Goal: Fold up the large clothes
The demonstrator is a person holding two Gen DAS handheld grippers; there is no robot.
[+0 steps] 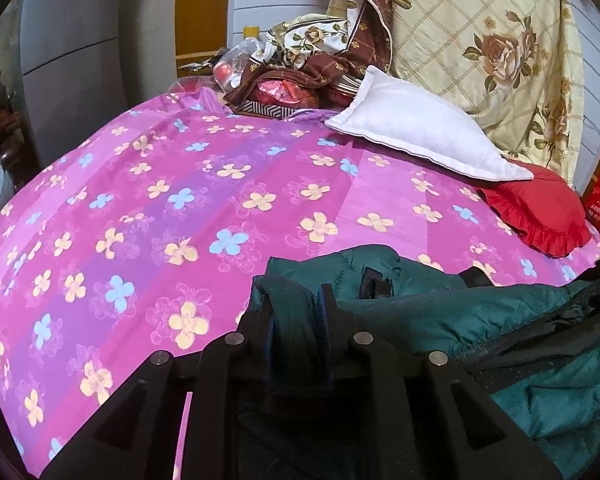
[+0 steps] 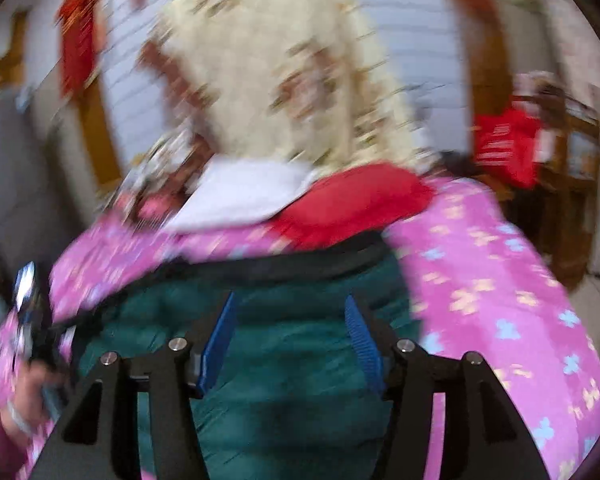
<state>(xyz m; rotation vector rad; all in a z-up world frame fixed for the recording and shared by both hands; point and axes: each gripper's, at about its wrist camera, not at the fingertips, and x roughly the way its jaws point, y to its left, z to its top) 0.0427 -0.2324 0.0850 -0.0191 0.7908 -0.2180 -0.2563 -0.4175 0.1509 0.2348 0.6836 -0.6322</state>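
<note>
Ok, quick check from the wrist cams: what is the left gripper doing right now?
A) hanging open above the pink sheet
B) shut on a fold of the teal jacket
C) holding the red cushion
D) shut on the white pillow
B: in the left wrist view the left gripper has its fingers pinched on a fold of the teal jacket.

Your right wrist view is smeared all over by motion blur: the cream quilt (image 2: 284, 80) at 12 o'clock loses its pattern, and the red pillow (image 2: 352, 200) and white pillow (image 2: 240, 192) have no clear edges. The blurred shape at 9 o'clock (image 2: 24, 292) cannot be identified. In your left wrist view the teal jacket (image 1: 420, 300) runs off the frame at 4 o'clock, and the fold between the left gripper (image 1: 298, 312) fingers hides their pads.
</note>
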